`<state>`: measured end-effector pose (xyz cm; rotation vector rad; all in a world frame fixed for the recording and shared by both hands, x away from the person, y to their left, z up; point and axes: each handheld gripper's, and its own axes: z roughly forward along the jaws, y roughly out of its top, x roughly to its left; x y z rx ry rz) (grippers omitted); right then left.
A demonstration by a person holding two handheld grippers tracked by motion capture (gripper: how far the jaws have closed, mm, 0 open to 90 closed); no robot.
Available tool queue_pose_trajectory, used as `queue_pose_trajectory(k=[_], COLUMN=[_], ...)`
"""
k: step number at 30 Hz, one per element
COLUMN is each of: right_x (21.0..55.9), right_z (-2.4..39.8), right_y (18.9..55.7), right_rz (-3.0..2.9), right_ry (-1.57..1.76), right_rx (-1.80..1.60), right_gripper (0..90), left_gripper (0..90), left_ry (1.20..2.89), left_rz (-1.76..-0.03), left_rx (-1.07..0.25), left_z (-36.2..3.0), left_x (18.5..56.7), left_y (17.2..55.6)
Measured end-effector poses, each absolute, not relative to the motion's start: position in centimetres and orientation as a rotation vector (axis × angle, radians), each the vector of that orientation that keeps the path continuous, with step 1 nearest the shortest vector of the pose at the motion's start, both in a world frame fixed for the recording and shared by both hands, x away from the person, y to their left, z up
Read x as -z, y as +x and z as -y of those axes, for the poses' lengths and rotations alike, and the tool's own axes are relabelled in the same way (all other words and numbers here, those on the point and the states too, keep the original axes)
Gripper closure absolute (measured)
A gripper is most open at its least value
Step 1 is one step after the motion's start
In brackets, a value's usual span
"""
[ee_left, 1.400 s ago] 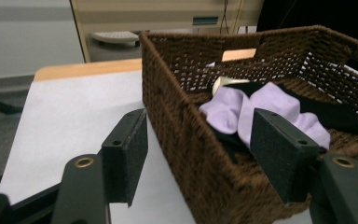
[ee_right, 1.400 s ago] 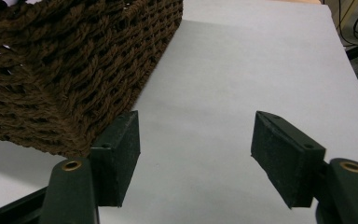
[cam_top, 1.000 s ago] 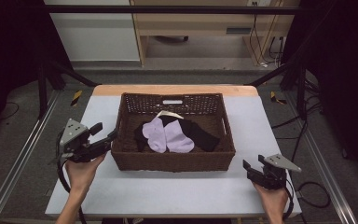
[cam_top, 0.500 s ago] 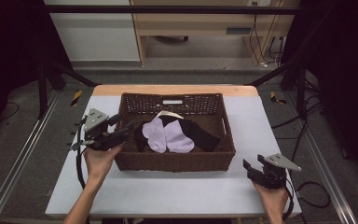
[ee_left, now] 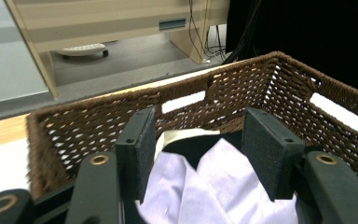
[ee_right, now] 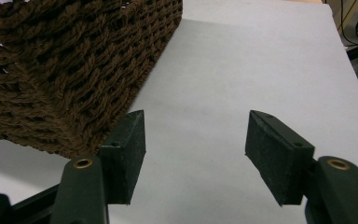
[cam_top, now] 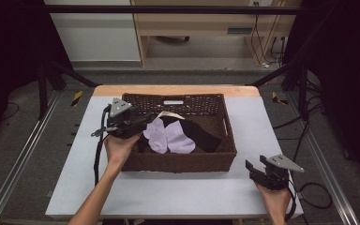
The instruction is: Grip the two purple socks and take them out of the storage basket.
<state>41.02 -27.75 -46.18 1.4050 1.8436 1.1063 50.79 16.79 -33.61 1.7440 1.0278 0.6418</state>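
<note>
high: above, forward-down | gripper views: close (both share basket [cam_top: 178,161])

A pale wooden cabinet [cam_top: 201,28] stands behind the white table [cam_top: 168,192].

Basket wall [cam_top: 178,164] blocks (table [cam_top: 168,194] free).

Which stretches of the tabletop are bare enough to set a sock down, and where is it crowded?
The table is bare in front of the basket, between the forearm and the right claw, and along the basket's right side. It is crowded inside the basket, where lavender socks and the left claw are.
</note>
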Motion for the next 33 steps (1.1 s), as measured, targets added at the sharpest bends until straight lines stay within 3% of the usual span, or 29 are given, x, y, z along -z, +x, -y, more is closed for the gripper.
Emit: queue_pose_trajectory(k=[12,20,33], right_x=[46.4,46.5,46.6], right_z=[28.1,28.0,28.0], right_y=[41.1,41.1,41.2], right_rz=[-1.842,-1.843,-1.850], right_ry=[1.406,1.403,1.398], right_rx=[-1.102,-1.097,-1.093], right_gripper=[38.3,38.4,39.3], left_gripper=[47.1,45.3,40.8], left_ry=[1.760,1.893,2.012], left_rz=[-1.102,-1.162,-1.189], left_rx=[-0.629,-0.581,-0.492], left_z=[-14.9,-13.5,-13.0], left_x=[34.5,37.3,38.7], left_y=[55.2,57.6,58.3])
